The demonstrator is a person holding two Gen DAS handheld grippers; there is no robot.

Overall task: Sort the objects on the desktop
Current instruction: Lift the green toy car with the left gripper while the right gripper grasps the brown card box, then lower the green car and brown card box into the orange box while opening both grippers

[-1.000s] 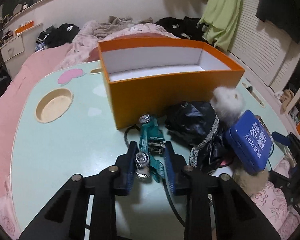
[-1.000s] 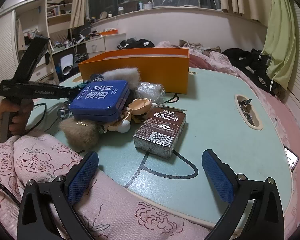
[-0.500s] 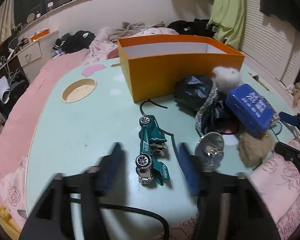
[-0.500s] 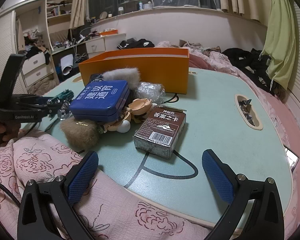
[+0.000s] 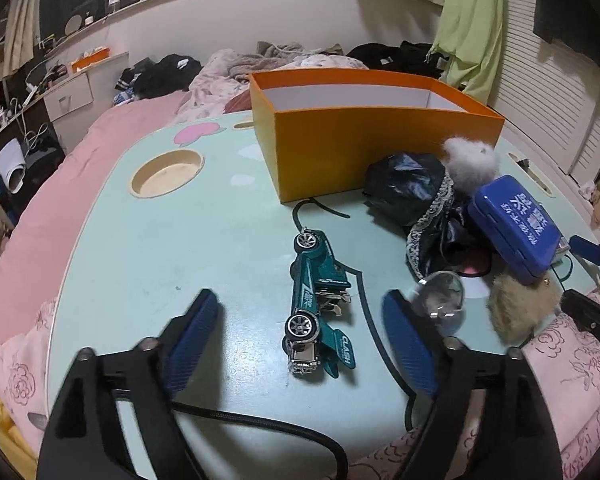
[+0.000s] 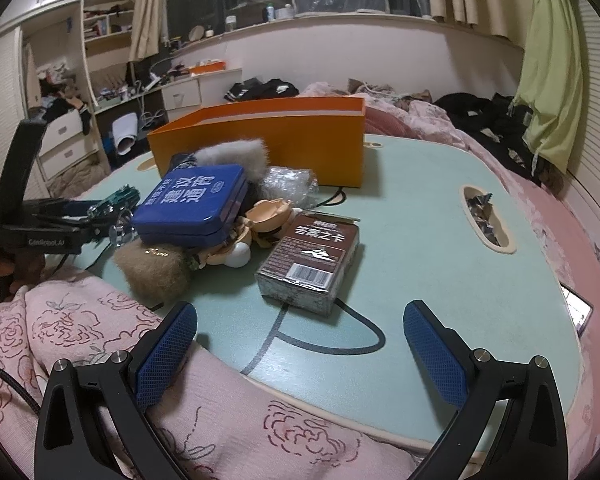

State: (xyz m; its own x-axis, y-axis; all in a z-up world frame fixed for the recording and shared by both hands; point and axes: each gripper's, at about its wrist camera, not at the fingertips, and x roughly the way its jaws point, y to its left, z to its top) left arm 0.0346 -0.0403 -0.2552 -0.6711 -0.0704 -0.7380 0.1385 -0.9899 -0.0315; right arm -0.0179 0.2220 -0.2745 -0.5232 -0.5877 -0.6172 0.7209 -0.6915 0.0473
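one toy car, one orange box, two fur puffs

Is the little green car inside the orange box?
No, the green toy car lies on the table in front of the orange box, outside it.

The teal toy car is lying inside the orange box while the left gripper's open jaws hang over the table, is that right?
Not quite. The left wrist view shows the teal toy car on the table, in front of the orange box, not inside it. The left gripper does hang there, jaws opening, car untouched between them.
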